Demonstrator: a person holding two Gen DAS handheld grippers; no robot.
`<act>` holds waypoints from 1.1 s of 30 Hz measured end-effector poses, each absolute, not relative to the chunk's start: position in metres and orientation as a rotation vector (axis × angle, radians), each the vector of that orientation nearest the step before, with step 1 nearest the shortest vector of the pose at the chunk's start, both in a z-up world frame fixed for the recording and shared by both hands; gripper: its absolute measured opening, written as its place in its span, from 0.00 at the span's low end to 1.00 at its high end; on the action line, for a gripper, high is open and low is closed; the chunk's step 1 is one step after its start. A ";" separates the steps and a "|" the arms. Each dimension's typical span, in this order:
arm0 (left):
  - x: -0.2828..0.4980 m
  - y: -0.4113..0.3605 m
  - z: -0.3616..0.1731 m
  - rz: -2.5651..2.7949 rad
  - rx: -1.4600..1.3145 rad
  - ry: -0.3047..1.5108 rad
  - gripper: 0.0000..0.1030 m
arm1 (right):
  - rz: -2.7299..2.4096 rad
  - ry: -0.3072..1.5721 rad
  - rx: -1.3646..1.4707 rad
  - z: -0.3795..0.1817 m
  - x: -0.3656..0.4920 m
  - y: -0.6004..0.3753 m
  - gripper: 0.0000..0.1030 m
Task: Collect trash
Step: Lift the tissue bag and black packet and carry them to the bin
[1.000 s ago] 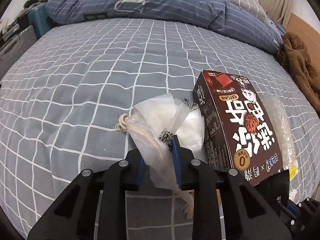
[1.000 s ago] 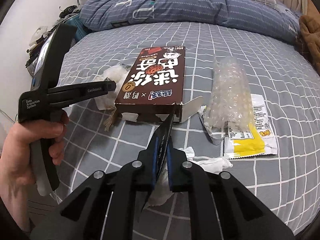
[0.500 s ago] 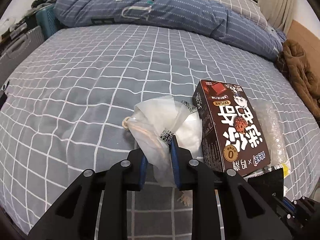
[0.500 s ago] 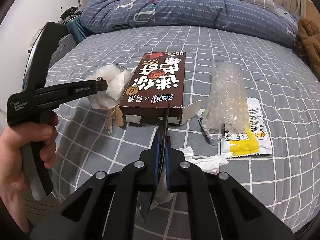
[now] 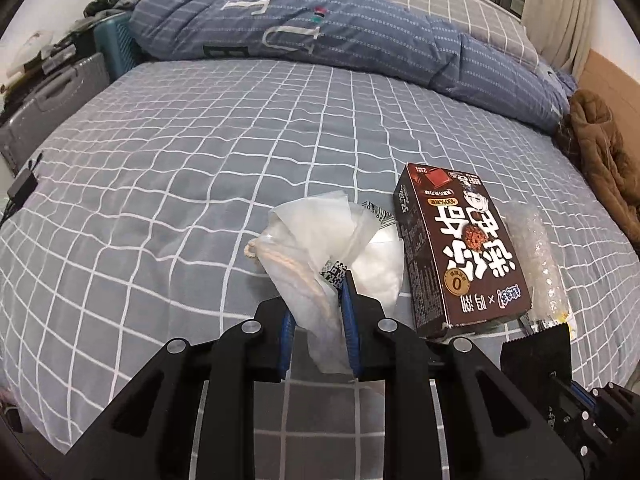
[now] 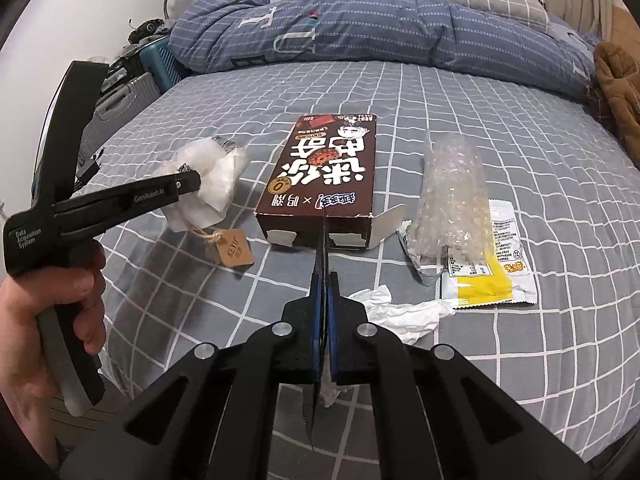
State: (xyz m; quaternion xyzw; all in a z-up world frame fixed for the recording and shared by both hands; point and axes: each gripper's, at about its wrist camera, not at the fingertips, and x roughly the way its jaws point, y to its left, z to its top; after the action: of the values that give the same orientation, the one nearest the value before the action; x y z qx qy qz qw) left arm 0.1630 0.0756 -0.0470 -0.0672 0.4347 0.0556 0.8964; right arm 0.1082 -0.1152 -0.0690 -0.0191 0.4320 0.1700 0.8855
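My left gripper is shut on a crumpled white plastic bag, held just above the checked bedsheet. In the right wrist view that left gripper grips the bag, and a brown paper tag hangs from it on a string. My right gripper is shut on a thin black sheet standing edge-on between its pads. A brown snack box lies ahead, with bubble wrap, a yellow-white wrapper and a crumpled tissue to its right.
A rolled blue duvet and a checked pillow lie across the far side of the bed. A brown garment sits at the right edge. Suitcases stand beside the bed on the left.
The left gripper has risen with the white bag, which now hangs off the sheet with its tag dangling. The right jaws have pressed fully together on the black sheet.
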 end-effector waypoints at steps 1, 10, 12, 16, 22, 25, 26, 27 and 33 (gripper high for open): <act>0.161 0.076 -0.046 0.116 -0.140 0.899 0.20 | 0.353 0.895 -0.041 -0.068 0.107 -0.115 0.02; 0.139 0.074 -0.040 0.129 -0.149 0.886 0.20 | 0.355 0.870 -0.040 -0.060 0.094 -0.117 0.02; 0.133 0.074 -0.039 0.130 -0.153 0.884 0.20 | 0.358 0.867 -0.042 -0.059 0.091 -0.117 0.02; 0.122 0.074 -0.037 0.135 -0.158 0.879 0.20 | 0.356 0.860 -0.052 -0.057 0.082 -0.117 0.02; 0.103 0.077 -0.037 0.143 -0.165 0.885 0.20 | 0.352 0.851 -0.065 -0.054 0.070 -0.121 0.02; 0.094 0.076 -0.036 0.140 -0.167 0.884 0.20 | 0.351 0.847 -0.068 -0.053 0.064 -0.123 0.02; 0.091 0.075 -0.035 0.139 -0.167 0.884 0.20 | 0.351 0.846 -0.069 -0.053 0.062 -0.123 0.02; 0.088 0.074 -0.034 0.136 -0.166 0.883 0.20 | 0.350 0.845 -0.070 -0.052 0.061 -0.123 0.02; 0.073 0.065 -0.032 0.122 -0.152 0.880 0.20 | 0.355 0.843 -0.070 -0.050 0.046 -0.129 0.02</act>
State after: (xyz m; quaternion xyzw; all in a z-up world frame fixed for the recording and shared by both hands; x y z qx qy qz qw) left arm 0.0726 0.0650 -0.0316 -0.0733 0.4251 0.0591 0.9002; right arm 0.0464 -0.1290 -0.0502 -0.0338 0.4067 0.1712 0.8968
